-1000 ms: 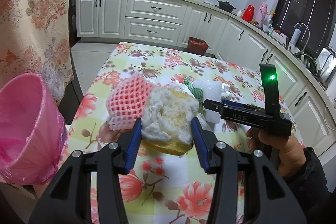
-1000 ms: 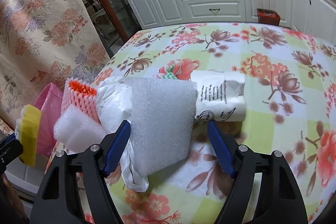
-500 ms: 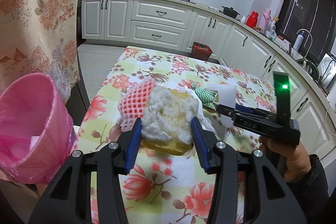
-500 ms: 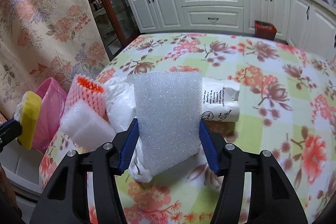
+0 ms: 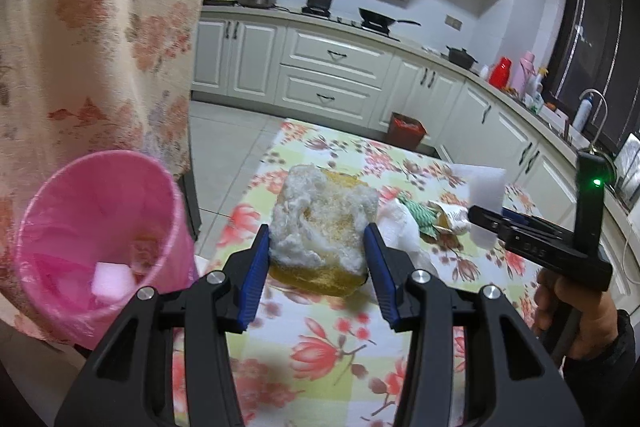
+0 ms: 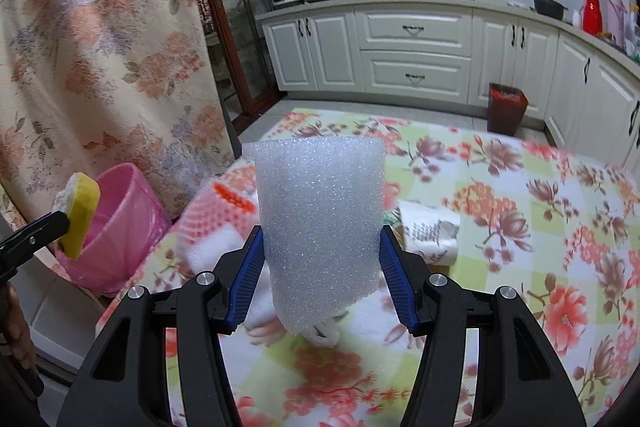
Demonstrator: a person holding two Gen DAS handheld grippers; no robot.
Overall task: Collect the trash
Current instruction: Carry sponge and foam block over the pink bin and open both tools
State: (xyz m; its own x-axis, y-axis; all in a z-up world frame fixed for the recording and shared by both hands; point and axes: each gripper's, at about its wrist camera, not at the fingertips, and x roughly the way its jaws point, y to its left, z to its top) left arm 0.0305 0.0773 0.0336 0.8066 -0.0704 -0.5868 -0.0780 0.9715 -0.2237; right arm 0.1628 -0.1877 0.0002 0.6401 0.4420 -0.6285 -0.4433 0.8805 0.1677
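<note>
Left wrist view: the left gripper [image 5: 318, 259] clamped a yellow sponge [image 5: 322, 227] topped with white fluff, its blue pads pressed on both sides of it, and held it clear above the table [image 5: 332, 359] with its flowered cloth. To the left, beside the near left edge of the table and lower down, stood a pink bin [image 5: 100, 247] lined with a pink bag, a pale foam piece lying inside. Beyond the sponge, on the cloth, lay a white plastic bag [image 5: 400, 231], a green-and-white wrapper [image 5: 418, 213] and a crumpled printed paper [image 5: 452, 217]. At the right, a hand [image 5: 568, 311] held the right gripper, seen from the side, with a white foam sheet [image 5: 486, 187] standing up from its front end. Right wrist view: the right gripper [image 6: 322, 277] held the white foam sheet [image 6: 320, 227] upright between its pads, lifted off the table [image 6: 540, 227]; its fingers had just been closing and were pressed on the two edges of the sheet. Behind the sheet, to the left, lay a pink foam net [image 6: 218, 211] with a white foam block [image 6: 216, 247] just beside it; to the right lay the printed paper [image 6: 430, 231]. At the far left, the sponge [image 6: 82, 213] showed edge-on in the left gripper's tip, in front of the pink bin [image 6: 120, 227], which stood on the floor beside the table and near a flowered curtain [image 6: 100, 47].
</note>
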